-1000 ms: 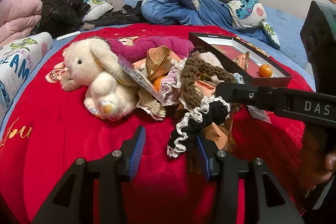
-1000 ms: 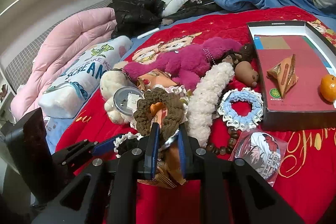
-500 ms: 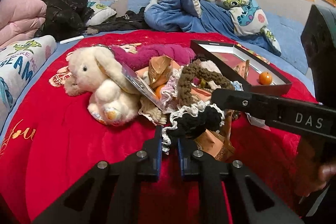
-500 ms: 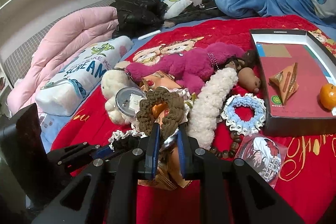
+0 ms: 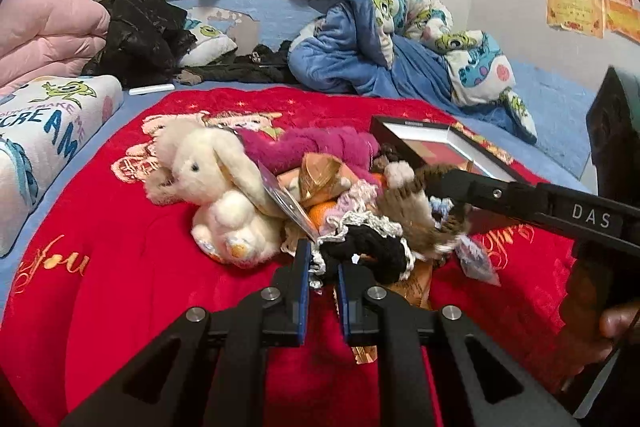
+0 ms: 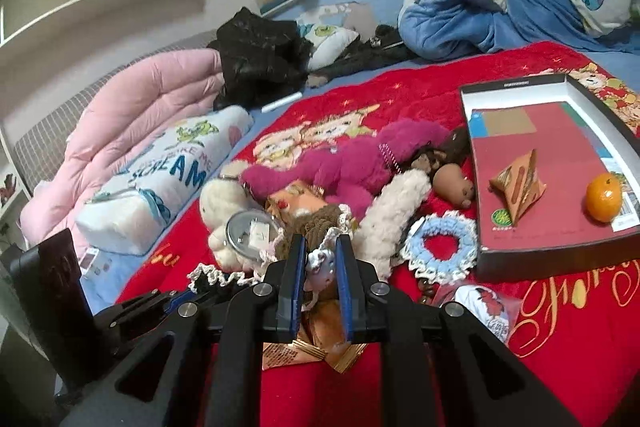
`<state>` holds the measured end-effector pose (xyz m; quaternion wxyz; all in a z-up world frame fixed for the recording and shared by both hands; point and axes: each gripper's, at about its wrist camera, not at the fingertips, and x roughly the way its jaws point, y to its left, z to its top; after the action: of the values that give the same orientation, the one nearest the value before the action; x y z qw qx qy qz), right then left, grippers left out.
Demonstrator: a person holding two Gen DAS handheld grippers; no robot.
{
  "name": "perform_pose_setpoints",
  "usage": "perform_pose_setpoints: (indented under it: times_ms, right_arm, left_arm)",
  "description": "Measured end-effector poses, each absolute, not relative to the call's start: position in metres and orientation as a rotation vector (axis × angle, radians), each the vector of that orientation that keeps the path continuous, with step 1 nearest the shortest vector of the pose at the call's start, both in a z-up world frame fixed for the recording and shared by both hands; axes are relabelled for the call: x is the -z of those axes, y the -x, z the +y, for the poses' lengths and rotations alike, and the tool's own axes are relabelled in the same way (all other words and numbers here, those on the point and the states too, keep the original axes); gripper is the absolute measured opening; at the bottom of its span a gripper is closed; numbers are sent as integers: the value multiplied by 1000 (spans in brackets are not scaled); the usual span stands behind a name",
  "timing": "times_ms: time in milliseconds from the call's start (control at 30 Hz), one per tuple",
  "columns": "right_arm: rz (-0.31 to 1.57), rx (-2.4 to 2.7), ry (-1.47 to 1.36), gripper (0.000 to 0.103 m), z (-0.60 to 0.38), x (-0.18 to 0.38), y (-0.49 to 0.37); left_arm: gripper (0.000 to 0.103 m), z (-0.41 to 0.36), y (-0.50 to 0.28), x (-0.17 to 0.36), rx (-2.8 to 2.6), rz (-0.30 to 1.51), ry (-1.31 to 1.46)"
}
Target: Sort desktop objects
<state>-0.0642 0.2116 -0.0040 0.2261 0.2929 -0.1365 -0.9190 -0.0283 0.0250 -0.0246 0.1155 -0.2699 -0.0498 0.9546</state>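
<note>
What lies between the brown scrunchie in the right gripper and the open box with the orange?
The right gripper is shut on the brown scrunchie. Toward the open box lie a white fuzzy plush piece and a blue scrunchie, both low on the red blanket. Lifted over them, nothing visible blocks it.

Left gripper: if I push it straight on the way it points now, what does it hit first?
The left gripper is already shut on the black scrunchie. Straight on, it would probably press that into the brown scrunchie and the pile behind; depth is unclear.
</note>
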Motion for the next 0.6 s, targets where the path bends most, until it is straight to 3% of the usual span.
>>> perform_pose_setpoints:
  times_ms: [600]
  right_arm:
    - [-449,2560,-741,16,241,-10,60]
  left_arm:
    - [12,27,20,6,-2802,-189,740]
